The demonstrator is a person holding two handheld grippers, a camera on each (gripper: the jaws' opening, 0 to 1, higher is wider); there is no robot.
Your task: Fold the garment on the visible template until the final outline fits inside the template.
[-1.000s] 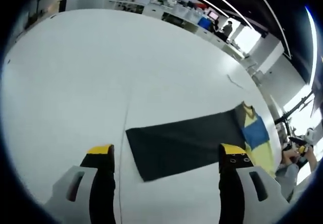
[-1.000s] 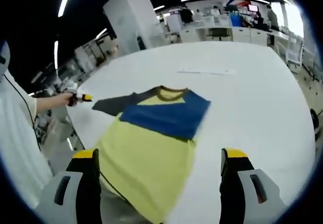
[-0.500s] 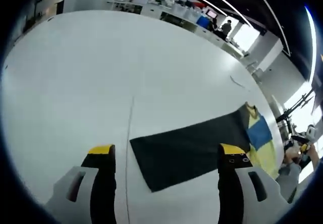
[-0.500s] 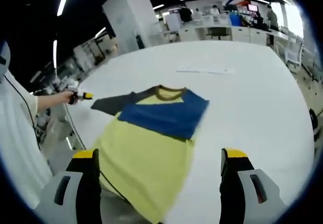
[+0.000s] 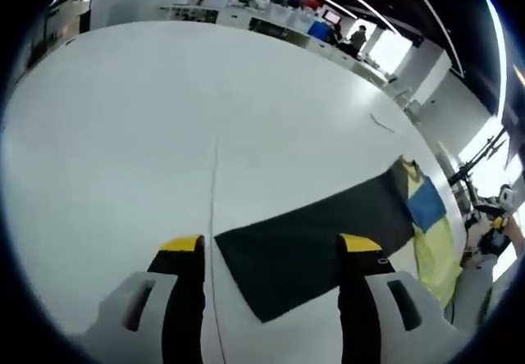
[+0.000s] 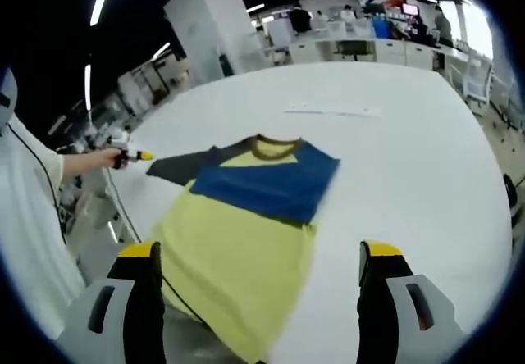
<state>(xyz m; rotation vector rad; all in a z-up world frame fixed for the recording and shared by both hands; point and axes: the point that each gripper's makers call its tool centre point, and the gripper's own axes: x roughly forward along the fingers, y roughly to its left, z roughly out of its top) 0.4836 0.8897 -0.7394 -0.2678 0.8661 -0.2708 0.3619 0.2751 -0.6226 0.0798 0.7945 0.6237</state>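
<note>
Bare table (image 5: 123, 134) all around garment (image 6: 246, 233)

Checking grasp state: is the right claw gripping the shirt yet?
No. The right claw stands open, its tips apart above the yellow shirt.

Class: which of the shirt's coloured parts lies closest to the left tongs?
The dark sleeve, stretched out flat between the left tongs; the blue band and yellow body lie beyond it.

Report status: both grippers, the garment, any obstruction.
Left gripper open, over the dark sleeve. Right gripper open, above the yellow hem of the shirt. Shirt flat on the white table, unfolded. No obstruction seen.
</note>
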